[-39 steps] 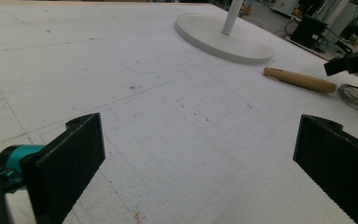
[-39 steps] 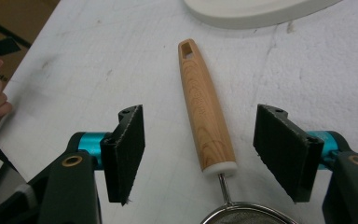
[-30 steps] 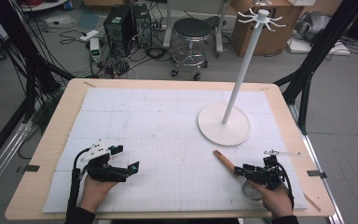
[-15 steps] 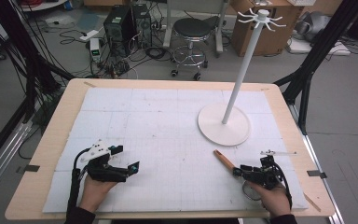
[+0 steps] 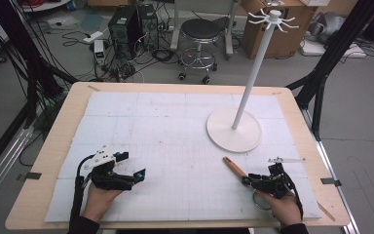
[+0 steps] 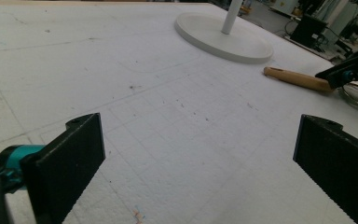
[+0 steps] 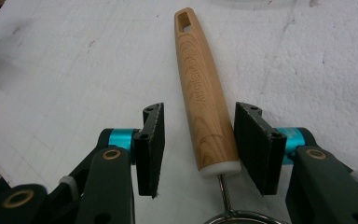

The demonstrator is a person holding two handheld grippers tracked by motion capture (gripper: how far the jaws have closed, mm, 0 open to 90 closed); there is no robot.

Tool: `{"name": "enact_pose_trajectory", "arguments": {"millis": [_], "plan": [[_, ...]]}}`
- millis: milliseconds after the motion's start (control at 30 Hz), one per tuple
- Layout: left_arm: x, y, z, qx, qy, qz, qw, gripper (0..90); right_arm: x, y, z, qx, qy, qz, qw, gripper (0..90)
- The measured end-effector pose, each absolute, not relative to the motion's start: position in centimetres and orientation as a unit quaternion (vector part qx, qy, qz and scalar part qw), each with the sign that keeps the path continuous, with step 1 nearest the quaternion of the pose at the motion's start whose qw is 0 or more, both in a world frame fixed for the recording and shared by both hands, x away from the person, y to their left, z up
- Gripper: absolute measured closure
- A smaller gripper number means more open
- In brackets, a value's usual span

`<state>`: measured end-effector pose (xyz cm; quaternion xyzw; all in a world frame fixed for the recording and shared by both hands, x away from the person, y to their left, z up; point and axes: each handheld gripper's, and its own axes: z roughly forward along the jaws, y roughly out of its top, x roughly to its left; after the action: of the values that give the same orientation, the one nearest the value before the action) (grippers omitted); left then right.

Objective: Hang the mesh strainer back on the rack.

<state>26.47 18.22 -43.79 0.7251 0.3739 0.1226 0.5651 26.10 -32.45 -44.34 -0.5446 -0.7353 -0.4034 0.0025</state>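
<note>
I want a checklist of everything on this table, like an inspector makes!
Surface: white foam mat on a wooden table, speckled with small marks.
Job's things: wooden handle with a wire end, lying flat; white stand behind it.
Clutter: nothing seen.
Grippers: left gripper open, nothing between the fingers; right gripper has just been closing around the handle, left pad not touching yet.
Cables: black cable trails from the left gripper.
Surroundings: stool, computer tower, cardboard box.
</note>
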Motion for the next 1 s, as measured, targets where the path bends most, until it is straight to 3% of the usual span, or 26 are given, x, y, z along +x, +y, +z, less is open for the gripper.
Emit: {"name": "enact_pose_trajectory", "arguments": {"millis": [733, 1000], "plan": [[26.5, 18.1, -43.9, 0.727, 0.374, 0.119, 0.564, 2.7, 25.9, -31.5, -44.2, -0.518, -0.773, -0.365, -0.035, 57.1], [26.5, 18.1, -43.9, 0.727, 0.373, 0.12, 0.563, 2.7, 25.9, -31.1, -44.0, -0.507, -0.789, -0.342, -0.054, 63.0]]}}
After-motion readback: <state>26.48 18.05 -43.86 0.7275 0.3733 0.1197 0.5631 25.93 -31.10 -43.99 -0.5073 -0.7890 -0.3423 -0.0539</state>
